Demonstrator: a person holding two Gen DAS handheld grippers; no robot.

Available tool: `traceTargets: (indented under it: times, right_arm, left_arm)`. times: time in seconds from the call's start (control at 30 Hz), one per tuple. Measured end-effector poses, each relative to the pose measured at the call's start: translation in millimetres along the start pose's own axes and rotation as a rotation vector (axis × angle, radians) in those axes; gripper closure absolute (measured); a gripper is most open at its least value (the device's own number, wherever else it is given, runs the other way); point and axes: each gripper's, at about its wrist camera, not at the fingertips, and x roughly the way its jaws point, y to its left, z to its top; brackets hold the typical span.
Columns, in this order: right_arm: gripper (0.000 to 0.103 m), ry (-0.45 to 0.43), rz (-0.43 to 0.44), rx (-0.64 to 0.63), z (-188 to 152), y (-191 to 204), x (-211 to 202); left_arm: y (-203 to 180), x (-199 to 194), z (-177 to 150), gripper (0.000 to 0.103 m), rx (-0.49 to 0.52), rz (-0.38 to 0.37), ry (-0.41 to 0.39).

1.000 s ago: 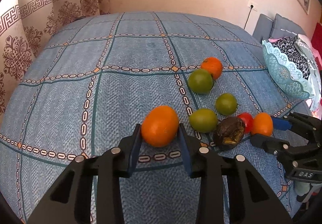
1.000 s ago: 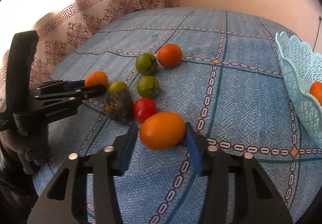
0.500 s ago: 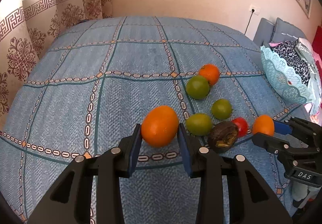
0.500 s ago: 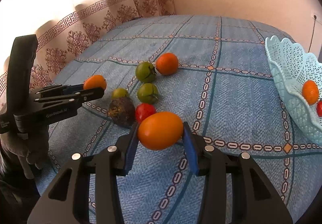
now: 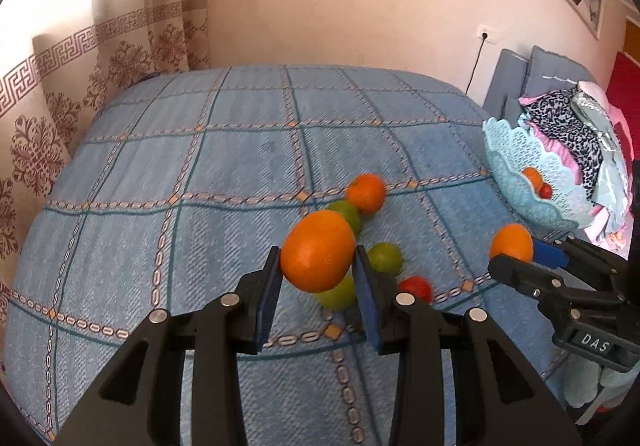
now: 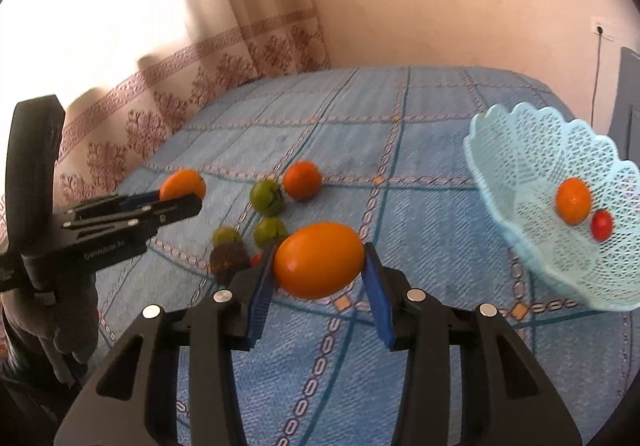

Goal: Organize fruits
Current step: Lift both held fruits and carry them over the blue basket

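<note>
Right wrist view: right hand-held gripper (image 6: 318, 272) clamps a smooth oval orange fruit (image 6: 319, 260) above the blue woven bedspread (image 6: 432, 230); only here the dark wrinkled fruit (image 6: 228, 258) shows. Left wrist view: left hand-held gripper (image 5: 316, 270) grips a rounder orange fruit (image 5: 317, 250). Farther off, the pale-blue lattice plastic basket (image 6: 516, 149) holds an orange and a red fruit.

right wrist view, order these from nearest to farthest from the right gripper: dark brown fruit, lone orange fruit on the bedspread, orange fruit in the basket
1. dark brown fruit, just left of the right gripper, beside its left finger.
2. lone orange fruit on the bedspread, farther back, slightly left, next to a green fruit.
3. orange fruit in the basket, far right, inside the blue basket.

The last two are less clear-cut through the fisheye.
</note>
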Motion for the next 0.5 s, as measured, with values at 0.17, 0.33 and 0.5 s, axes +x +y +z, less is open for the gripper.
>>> traceTargets:
  times: [0.17, 0.33, 0.5]
  right_arm:
    - [0.059, -0.059, -0.026, 0.041, 11, -17, -17]
    - [0.059, -0.110, -0.060, 0.092, 18, -37, -34]
    - [0.059, -0.154, -0.112, 0.142, 23, -60, -49]
  left_arm:
    - [-16, -2, 12, 0.067, 0.018, -0.021, -0.020]
    - [-36, -3, 24, 0.067, 0.049, -0.044, -0.037]
    - [-60, -3, 34, 0.067, 0.087, -0.068, -0.050]
